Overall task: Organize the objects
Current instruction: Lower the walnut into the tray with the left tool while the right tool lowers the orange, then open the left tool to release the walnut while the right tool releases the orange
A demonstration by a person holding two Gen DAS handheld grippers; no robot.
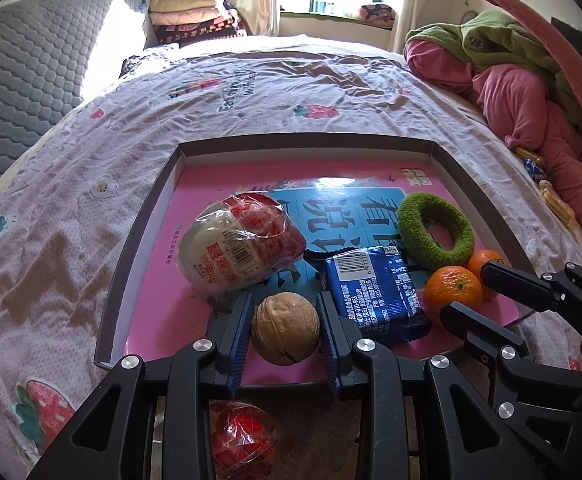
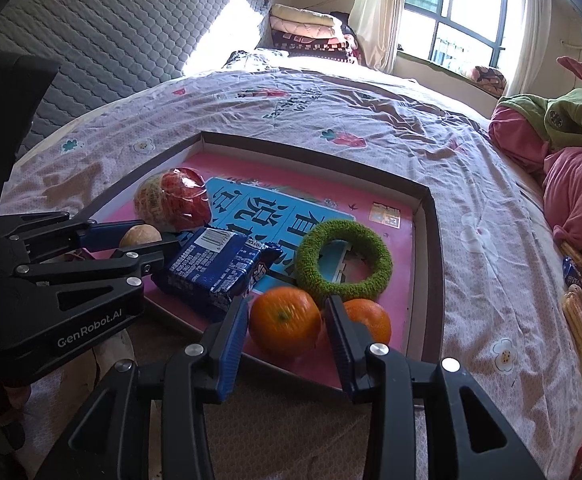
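Note:
A shallow box tray [image 1: 139, 240] with a pink printed floor lies on the bed. At its near edge my left gripper [image 1: 285, 304] is shut on a brown walnut [image 1: 285, 330], with both blue pads pressed to its sides. The right wrist view shows this gripper [image 2: 157, 234] and the walnut [image 2: 139, 236] at the left. My right gripper [image 2: 287, 304] is shut on an orange [image 2: 285, 320] at the tray's [image 2: 427, 240] near right corner. It also shows in the left wrist view, right gripper [image 1: 467, 292] on the orange [image 1: 453, 290].
In the tray lie a red-and-white wrapped packet [image 1: 243, 244], a blue snack packet [image 1: 379, 300], a green fuzzy ring [image 1: 435, 232] and a second orange [image 2: 367, 318]. A red wrapped item [image 1: 243, 440] lies below the tray's near edge. Pink and green clothes [image 1: 511, 92] and small snacks [image 2: 577, 316] sit at right.

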